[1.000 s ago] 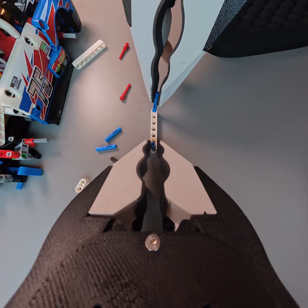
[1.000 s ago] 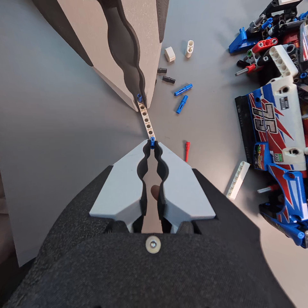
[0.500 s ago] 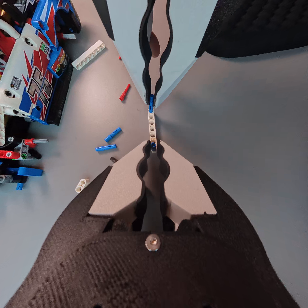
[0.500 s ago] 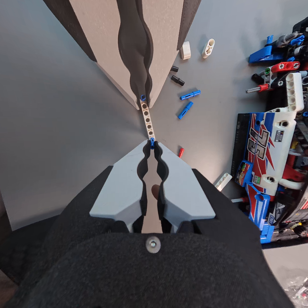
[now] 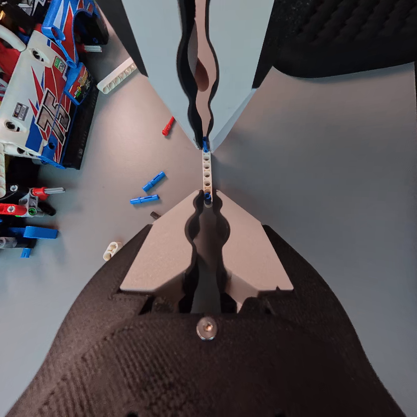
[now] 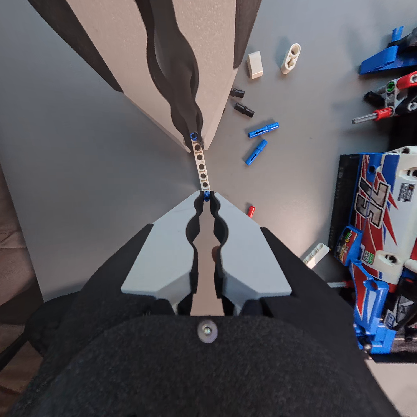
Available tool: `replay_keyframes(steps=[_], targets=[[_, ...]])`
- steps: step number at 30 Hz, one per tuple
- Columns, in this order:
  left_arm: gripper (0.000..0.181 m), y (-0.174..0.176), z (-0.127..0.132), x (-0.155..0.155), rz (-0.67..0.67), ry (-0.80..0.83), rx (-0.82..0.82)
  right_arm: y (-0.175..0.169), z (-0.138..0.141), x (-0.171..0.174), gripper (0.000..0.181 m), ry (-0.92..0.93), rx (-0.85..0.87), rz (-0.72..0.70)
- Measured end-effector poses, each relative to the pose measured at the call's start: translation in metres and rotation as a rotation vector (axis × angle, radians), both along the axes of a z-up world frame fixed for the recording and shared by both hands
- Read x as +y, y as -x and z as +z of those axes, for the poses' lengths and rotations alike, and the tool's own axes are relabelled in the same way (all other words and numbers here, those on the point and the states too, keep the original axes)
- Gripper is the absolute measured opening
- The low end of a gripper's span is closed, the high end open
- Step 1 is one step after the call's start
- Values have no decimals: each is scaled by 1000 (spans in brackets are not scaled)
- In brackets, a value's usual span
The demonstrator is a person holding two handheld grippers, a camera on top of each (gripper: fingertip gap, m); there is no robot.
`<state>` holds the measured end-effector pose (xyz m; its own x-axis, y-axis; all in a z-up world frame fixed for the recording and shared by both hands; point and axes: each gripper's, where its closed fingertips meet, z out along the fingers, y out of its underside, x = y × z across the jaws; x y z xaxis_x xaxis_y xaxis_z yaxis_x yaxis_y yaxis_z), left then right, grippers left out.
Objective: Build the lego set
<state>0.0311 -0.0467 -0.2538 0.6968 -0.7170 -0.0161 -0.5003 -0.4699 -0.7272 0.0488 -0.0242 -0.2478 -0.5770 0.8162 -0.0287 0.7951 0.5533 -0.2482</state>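
Observation:
A white beam with a row of holes (image 5: pixel 207 171) is held level above the grey table between both grippers. My left gripper (image 5: pixel 207 194) is shut on the beam's near end, where a blue pin (image 5: pixel 207 196) sits in the last hole. My right gripper (image 6: pixel 206 194) is shut on a second blue pin (image 6: pixel 206 195) at the beam's (image 6: pixel 201 167) other end. Each gripper also shows across from the other: the right gripper (image 5: pixel 204 144) in the left wrist view, the left gripper (image 6: pixel 195 141) in the right wrist view.
A blue, red and white race car model (image 5: pixel 42 101) lies at the left, and it shows at the right in the right wrist view (image 6: pixel 383 225). Loose on the table are two blue pins (image 5: pixel 153 178), a red pin (image 5: pixel 168 126), a white beam (image 5: pixel 117 76), black pins (image 6: pixel 243 109) and small white pieces (image 6: pixel 255 62). Both grippers' tips are close together, under 4 cm apart.
The right gripper has turned and come straighter in line with the left one, now covering one red pin. The beam stays held at both ends. The left gripper has barely moved.

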Motion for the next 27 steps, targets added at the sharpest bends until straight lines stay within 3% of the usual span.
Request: replay_keyframes(steps=[3, 9, 24, 27], targets=[[6, 0, 0, -1, -2, -2, 5, 0, 6, -2, 12, 55, 85, -10], [6, 0, 0, 0, -3, 2, 4, 0, 11, -2, 7, 95, 163, -63], [6, 1, 1, 0, -8, -2, -17, -1, 9, -2, 2, 57, 102, -39], [6, 5, 5, 1, 11, 13, -59, 5, 12, 0, 12, 39, 231, -35]])
